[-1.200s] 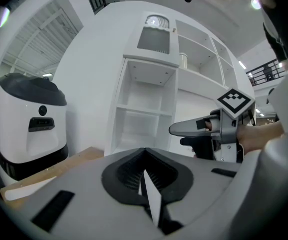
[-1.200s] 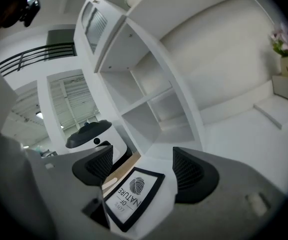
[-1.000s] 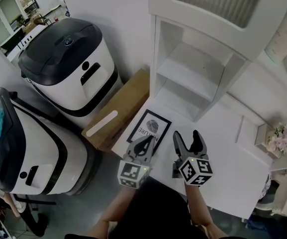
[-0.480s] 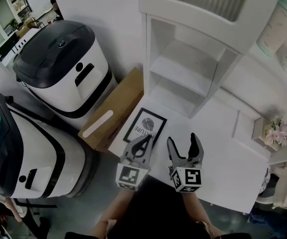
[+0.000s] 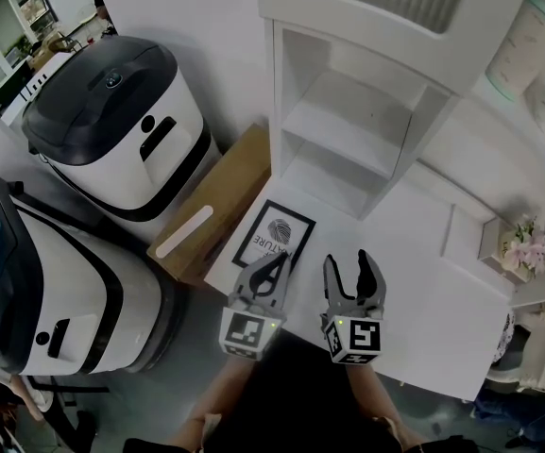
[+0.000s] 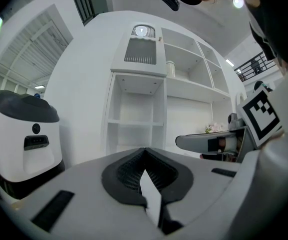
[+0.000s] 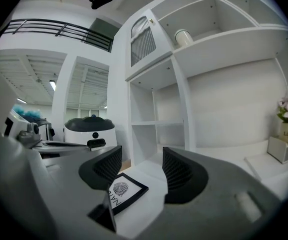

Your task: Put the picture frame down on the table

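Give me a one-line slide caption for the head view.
Picture frame lying flat on the table before the shelf unit; left gripper shut, right gripper empty, its jaws apart after just closing partway.

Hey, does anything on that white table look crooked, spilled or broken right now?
Nothing stands out. The picture frame lies flat and face up on the table, roughly lined up with the table's edge. It sits close to the side by the cardboard box, but it is fully supported. No spill or damage shows.
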`<state>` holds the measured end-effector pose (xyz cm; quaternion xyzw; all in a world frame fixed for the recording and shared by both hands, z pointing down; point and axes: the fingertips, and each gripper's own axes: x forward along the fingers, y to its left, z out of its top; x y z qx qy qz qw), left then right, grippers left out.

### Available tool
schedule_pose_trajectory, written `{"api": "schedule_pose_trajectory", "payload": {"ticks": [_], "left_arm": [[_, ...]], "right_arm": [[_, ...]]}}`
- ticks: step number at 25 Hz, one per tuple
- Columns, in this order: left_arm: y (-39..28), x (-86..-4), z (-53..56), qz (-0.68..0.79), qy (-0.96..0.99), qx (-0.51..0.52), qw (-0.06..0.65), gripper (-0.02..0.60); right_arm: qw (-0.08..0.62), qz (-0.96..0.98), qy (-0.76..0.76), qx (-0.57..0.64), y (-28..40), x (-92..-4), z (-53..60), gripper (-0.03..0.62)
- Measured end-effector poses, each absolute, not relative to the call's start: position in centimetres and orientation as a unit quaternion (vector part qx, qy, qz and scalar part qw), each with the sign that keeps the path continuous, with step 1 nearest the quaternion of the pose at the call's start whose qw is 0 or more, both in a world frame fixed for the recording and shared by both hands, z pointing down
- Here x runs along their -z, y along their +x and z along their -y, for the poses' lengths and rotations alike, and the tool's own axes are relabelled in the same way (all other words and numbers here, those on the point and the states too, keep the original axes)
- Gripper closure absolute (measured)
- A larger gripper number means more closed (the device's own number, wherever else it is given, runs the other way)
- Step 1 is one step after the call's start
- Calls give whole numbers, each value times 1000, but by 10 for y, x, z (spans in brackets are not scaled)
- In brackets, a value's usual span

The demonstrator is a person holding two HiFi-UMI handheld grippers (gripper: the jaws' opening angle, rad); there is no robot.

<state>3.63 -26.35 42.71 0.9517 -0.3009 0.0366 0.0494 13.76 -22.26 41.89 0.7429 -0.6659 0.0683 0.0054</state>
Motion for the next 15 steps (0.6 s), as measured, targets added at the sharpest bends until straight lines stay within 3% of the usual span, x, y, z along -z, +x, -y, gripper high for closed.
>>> {"api": "schedule_pose_trajectory", "payload": {"ticks": [6,15], "left_arm": [[39,-425,260,296,953,-35,46,571],[44,-422,257,292,955,-38,45,571]], "right_arm": [[10,662,748,-49,134,-413,220,480],[19,652,757,-45,139,-414,215,558]]}}
